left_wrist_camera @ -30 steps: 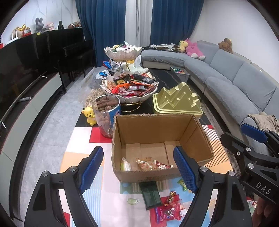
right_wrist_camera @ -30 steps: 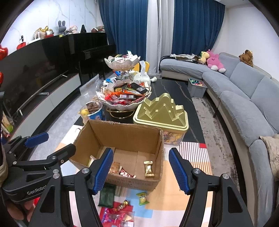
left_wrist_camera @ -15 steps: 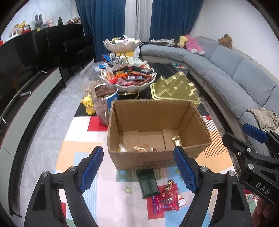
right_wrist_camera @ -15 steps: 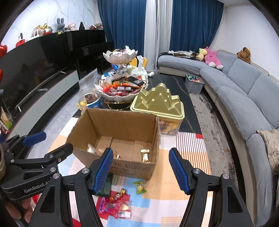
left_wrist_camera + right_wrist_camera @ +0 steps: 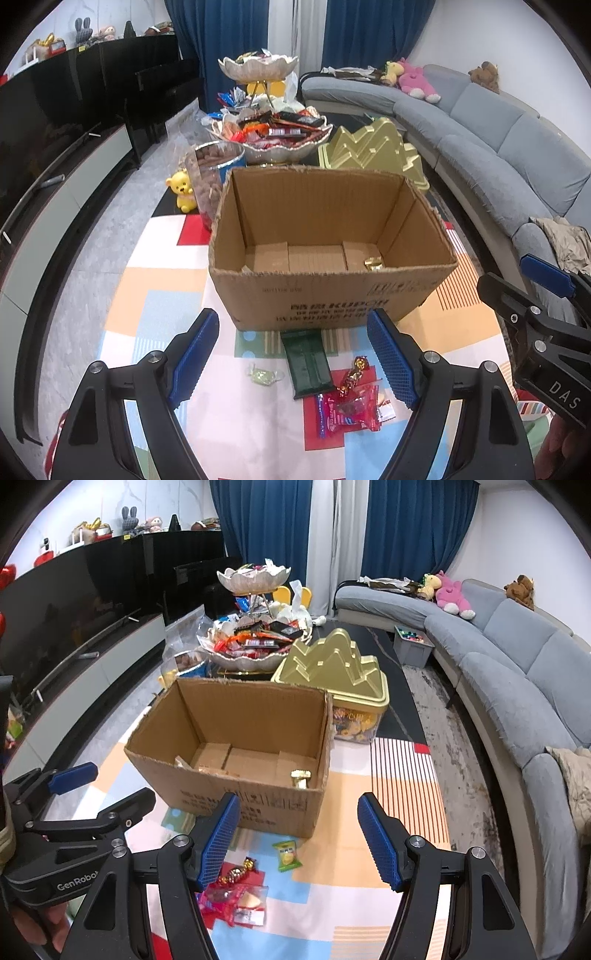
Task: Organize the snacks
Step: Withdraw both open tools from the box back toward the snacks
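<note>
An open cardboard box (image 5: 332,295) (image 5: 236,797) stands on a colourful mat, with a gold-wrapped sweet (image 5: 373,263) (image 5: 301,777) inside. Loose snacks lie in front of it: a dark green bar (image 5: 308,363), a red packet (image 5: 349,411) (image 5: 236,901), a twisted candy (image 5: 352,374) (image 5: 236,873), a pale green candy (image 5: 263,376) and a green-yellow packet (image 5: 287,856). My left gripper (image 5: 293,354) is open and empty above the snacks. My right gripper (image 5: 299,838) is open and empty beside it.
Behind the box are a tiered bowl stand full of snacks (image 5: 269,133) (image 5: 255,642), a gold mountain-shaped tin (image 5: 373,151) (image 5: 332,668), a jar of nuts (image 5: 216,173) and a yellow bear (image 5: 181,188). A grey sofa (image 5: 517,664) runs along the right, a black TV cabinet (image 5: 55,122) along the left.
Both grippers have pulled back and lowered from over the box toward the snacks on the mat. The box now looks nearer and taller. Both stay open.
</note>
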